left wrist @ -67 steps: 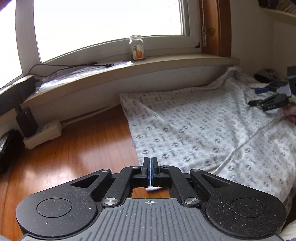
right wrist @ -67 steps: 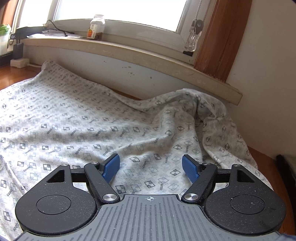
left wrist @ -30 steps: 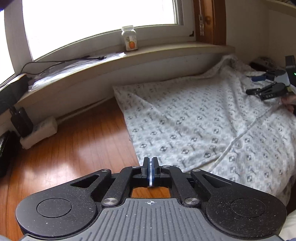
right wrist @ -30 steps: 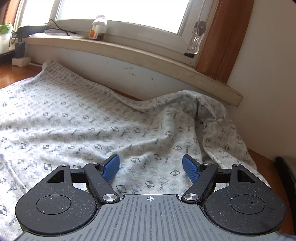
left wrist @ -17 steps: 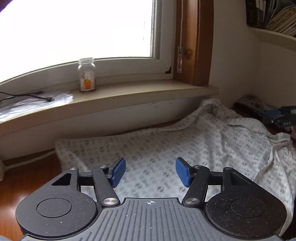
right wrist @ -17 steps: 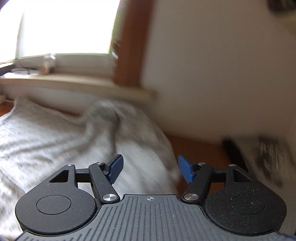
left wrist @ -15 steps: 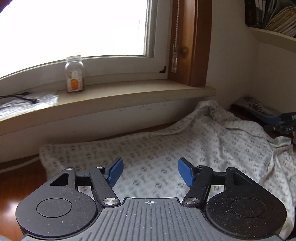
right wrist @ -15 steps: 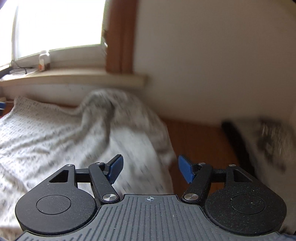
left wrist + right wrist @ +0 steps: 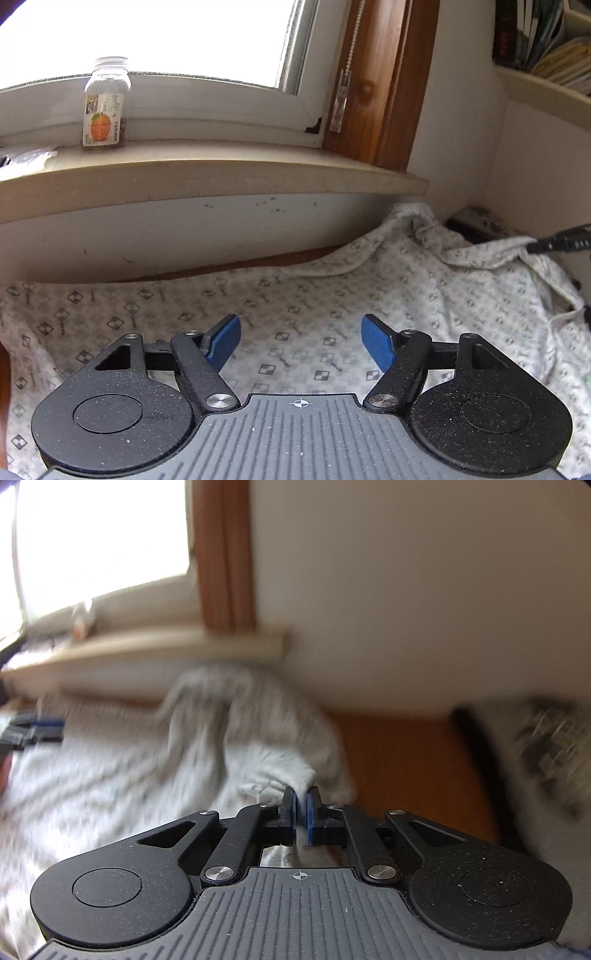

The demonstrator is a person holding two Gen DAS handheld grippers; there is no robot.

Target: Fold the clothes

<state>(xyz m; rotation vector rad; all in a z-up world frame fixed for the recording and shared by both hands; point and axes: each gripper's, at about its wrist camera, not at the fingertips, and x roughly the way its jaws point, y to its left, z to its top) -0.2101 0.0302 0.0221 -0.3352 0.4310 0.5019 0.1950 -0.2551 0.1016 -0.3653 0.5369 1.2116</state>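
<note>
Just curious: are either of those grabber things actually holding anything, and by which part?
The right gripper pinches the cloth at a bunched edge. The left gripper is opening above it, holding nothing.

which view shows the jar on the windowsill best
The left wrist view: the jar stands sharp on the windowsill, its orange label readable. The right wrist view shows it only as a small motion-blurred smudge at far left.

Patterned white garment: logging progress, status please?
Right gripper shut on patterned white garment. Left gripper jaws opening, nothing between. Nothing in the way.
</note>
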